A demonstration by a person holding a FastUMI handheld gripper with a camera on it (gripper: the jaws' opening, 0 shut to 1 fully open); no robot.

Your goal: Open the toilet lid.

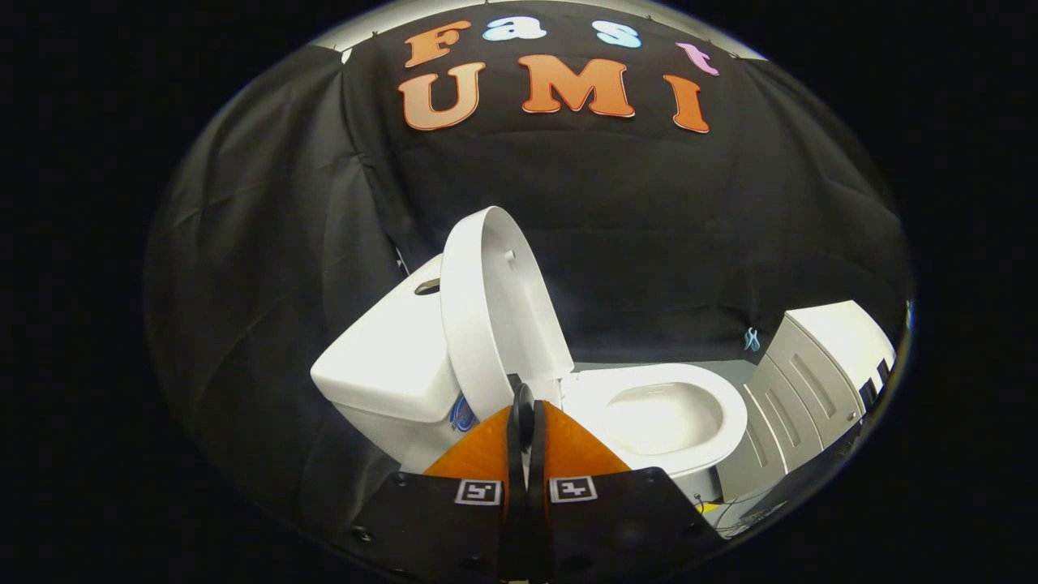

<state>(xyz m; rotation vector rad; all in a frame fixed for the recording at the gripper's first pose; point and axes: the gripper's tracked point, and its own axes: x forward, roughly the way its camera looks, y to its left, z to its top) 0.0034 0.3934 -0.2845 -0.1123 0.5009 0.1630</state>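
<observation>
The tongs [525, 405] are pressed together, holding nothing. Just beyond them the lid [495, 312] stands raised against the tank [389, 357], bowl [661, 418] open. The lid looks like stiff, light, slick plastic; its free rim is probably the best hold.

**Grey floor with toilet and cabinet**

A grey floor [714, 369] is seen beyond the gripper [525, 405], whose fingers are closed together with nothing between them. A white toilet [389, 373] is stood directly on it, its lid [495, 308] raised upright against the tank. Just beside the bowl, a white ribbed cabinet [811, 373] is set on the same floor, and thin cables [714, 507] are laid at its foot
</observation>
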